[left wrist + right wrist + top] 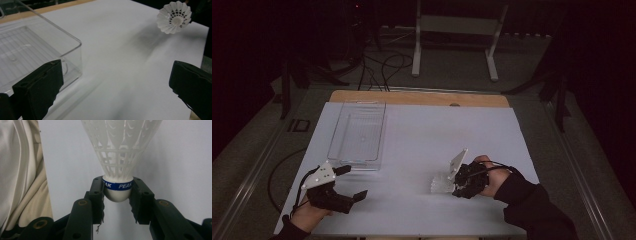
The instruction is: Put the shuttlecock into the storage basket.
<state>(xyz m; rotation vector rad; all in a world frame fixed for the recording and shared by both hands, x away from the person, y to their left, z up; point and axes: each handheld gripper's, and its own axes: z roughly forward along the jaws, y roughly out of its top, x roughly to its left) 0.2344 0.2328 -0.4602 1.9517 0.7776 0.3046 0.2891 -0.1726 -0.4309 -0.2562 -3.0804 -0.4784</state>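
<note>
A white plastic shuttlecock [117, 157] with a blue band reading PEAK is clamped by its cork between the jaws of my right gripper [117, 191]. In the high view the right gripper [453, 186] sits at the table's right front, holding the shuttlecock [441, 184] with its skirt pointing left. The left gripper view shows the shuttlecock [174, 17] skirt-on at the far right. My left gripper [353, 183] stands open at the front left, just before the clear plastic box [358, 135], with nothing between its black fingers [40, 88].
The clear box [30, 50] is empty and lies on the white table cover [422, 145], running from the left front to the back. A wooden table edge [417, 97] shows at the far side. Cables and a white stand [457, 30] lie on the floor beyond.
</note>
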